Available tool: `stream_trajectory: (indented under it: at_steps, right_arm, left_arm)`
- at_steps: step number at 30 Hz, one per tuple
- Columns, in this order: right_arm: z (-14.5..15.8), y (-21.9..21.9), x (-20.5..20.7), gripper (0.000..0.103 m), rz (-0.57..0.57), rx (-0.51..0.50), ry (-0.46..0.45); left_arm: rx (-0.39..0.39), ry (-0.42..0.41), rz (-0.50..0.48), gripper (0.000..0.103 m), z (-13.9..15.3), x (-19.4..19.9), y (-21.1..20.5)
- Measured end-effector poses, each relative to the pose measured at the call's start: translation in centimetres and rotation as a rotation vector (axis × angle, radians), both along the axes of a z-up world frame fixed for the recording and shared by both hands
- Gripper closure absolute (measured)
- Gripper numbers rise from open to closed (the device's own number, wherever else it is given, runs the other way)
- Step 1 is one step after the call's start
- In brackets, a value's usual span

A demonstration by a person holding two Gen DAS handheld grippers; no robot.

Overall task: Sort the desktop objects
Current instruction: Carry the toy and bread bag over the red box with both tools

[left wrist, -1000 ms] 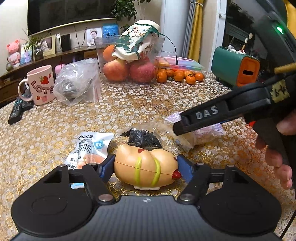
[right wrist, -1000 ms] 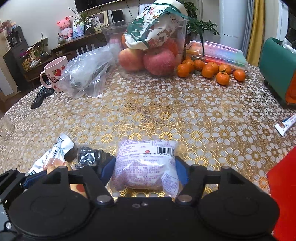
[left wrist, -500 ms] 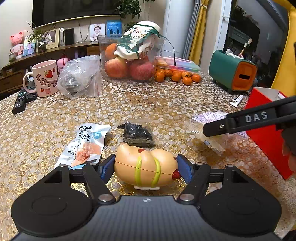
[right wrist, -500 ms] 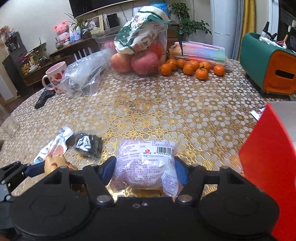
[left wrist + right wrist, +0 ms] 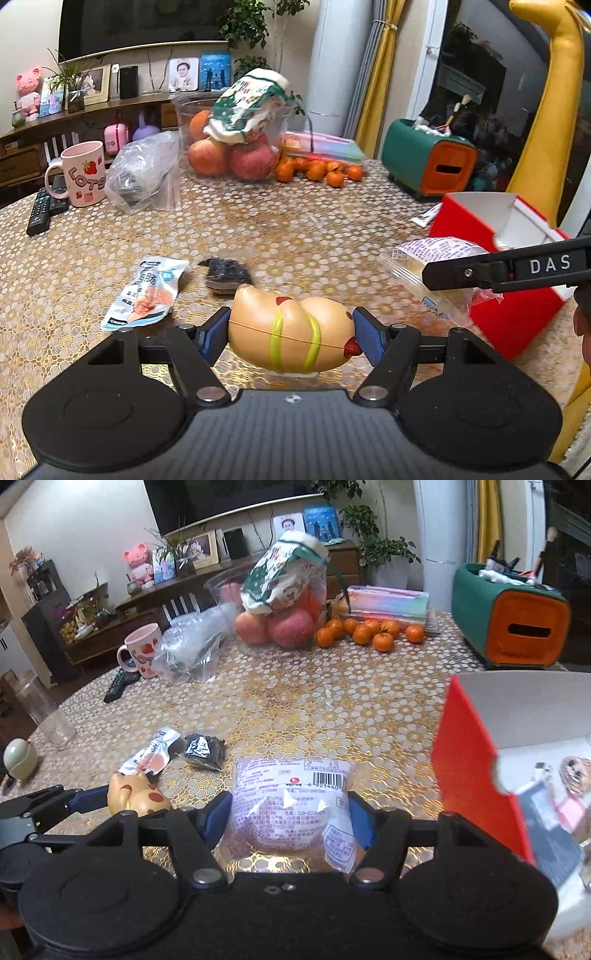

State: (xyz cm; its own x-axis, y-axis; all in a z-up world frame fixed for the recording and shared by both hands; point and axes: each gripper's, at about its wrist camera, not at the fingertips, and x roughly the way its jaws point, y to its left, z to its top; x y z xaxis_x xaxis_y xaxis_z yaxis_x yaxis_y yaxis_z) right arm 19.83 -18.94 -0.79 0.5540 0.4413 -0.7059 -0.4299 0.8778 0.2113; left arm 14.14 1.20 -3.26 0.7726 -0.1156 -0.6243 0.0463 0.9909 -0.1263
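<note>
Both tools are loaded, mid-carry. The left gripper [image 5: 291, 332] is clamped on a toy [image 5: 291, 332], lifted above the table [image 5: 295, 229]; the right gripper [image 5: 288, 821] pinches a snack packet [image 5: 291, 805] beside the red box [image 5: 476, 768] at three o'clock. Judged next: swing the packet over the box's open top, then release.

A left claw [image 5: 291, 332] clamps a tan plastic toy with yellow stripes [image 5: 291, 330] above a gold-lace tabletop [image 5: 258, 229]. To the right, a black right claw [image 5: 458, 275] holds a clear-wrapped bun packet [image 5: 424, 266] beside an open red cardboard box [image 5: 517, 317].
</note>
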Motion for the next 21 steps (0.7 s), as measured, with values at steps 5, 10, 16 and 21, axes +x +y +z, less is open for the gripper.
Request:
stream_trajectory:
  at_steps: [5,10,16,21]
  right_arm:
    - [1.7,-2.2,-1.6,0.039,-0.012,0.02,-0.025]
    - [3.1,-4.8,-2.7,0.039,-0.034,0.028,-0.05]
    - [4.1,-8.3,-3.7,0.039,-0.074,0.041,-0.072]
    - [4.5,-11.0,-4.0,0.039,-0.112,0.055,-0.081]
  left_arm:
    - [-0.019,-0.004,-0.009,0.033,1.4,-1.0,-1.4]
    - [-0.023,-0.014,-0.03,0.033,2.7,-1.5,-3.3]
    - [-0.011,-0.029,-0.075,0.033,4.0,-2.0,-6.0]
    - [-0.005,-0.035,-0.114,0.033,4.8,-2.2,-8.4]
